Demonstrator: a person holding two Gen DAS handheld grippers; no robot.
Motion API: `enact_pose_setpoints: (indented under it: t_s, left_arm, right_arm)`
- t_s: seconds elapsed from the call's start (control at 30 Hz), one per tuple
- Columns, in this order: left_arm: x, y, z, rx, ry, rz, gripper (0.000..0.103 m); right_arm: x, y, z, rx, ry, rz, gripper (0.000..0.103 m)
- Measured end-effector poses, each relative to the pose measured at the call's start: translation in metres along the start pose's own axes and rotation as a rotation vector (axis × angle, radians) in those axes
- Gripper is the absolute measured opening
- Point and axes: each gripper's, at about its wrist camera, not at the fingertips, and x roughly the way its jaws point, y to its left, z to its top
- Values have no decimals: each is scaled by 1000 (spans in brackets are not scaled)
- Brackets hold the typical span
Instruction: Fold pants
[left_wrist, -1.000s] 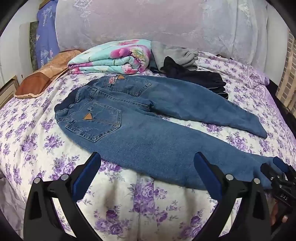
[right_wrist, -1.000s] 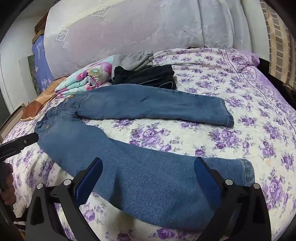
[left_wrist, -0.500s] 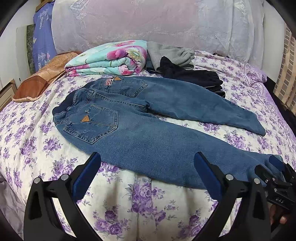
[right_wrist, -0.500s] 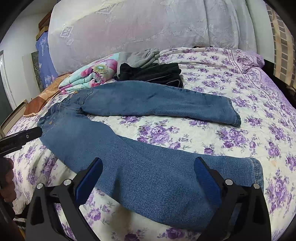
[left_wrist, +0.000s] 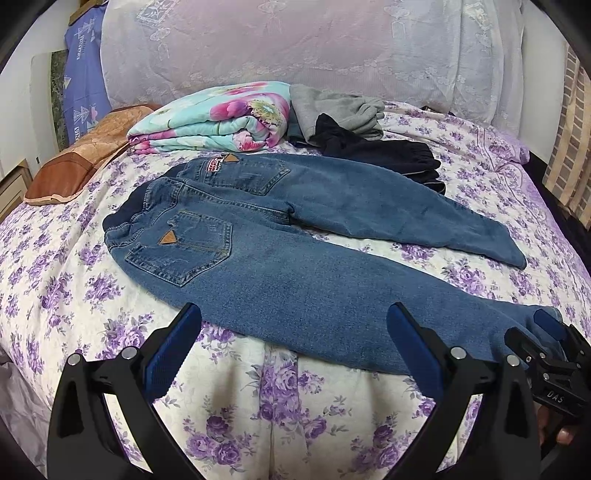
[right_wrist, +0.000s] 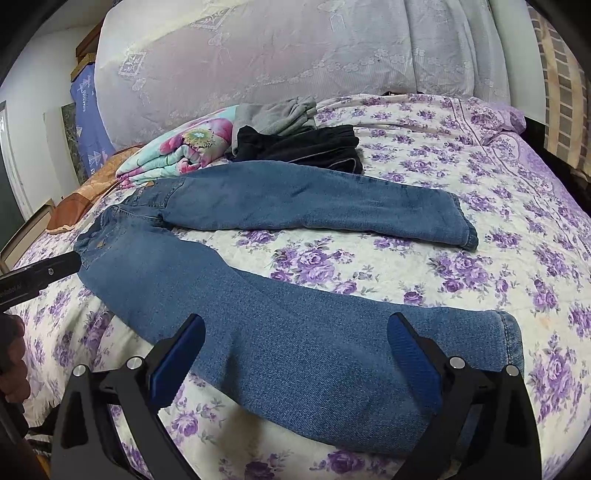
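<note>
jeans (right_wrist: 258, 306): flat on floral bedspread (right_wrist: 461, 155), unfolded, legs spread in a V
right gripper (right_wrist: 295, 354): jaws wide apart, over near leg close to the hem, no cloth between the blue pads (right_wrist: 177, 358)
left gripper (right_wrist: 40, 275): black tip at left edge, by the waistband; jaw state not visible
behind: folded floral blanket (right_wrist: 184, 147), grey garment (right_wrist: 277, 114), black garment (right_wrist: 303, 147)

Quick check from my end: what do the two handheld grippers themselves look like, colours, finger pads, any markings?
Both match: the left gripper and right gripper have black, angular two-finger frames with round silver bolts at the joints and ribbed blue pads lining the fingers' inner faces. The right gripper's body, seen from the left wrist camera, carries white lettering reading "DAS". No cables or sleeves are visible.
</note>
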Motion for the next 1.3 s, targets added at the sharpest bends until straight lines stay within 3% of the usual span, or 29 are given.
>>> enact_pose_setpoints:
  t_s: [1.3]
  left_arm:
    - [0,-10,-2,5,-2,-7,98]
  right_arm:
    - [2,-6,-2,7,1,1,99]
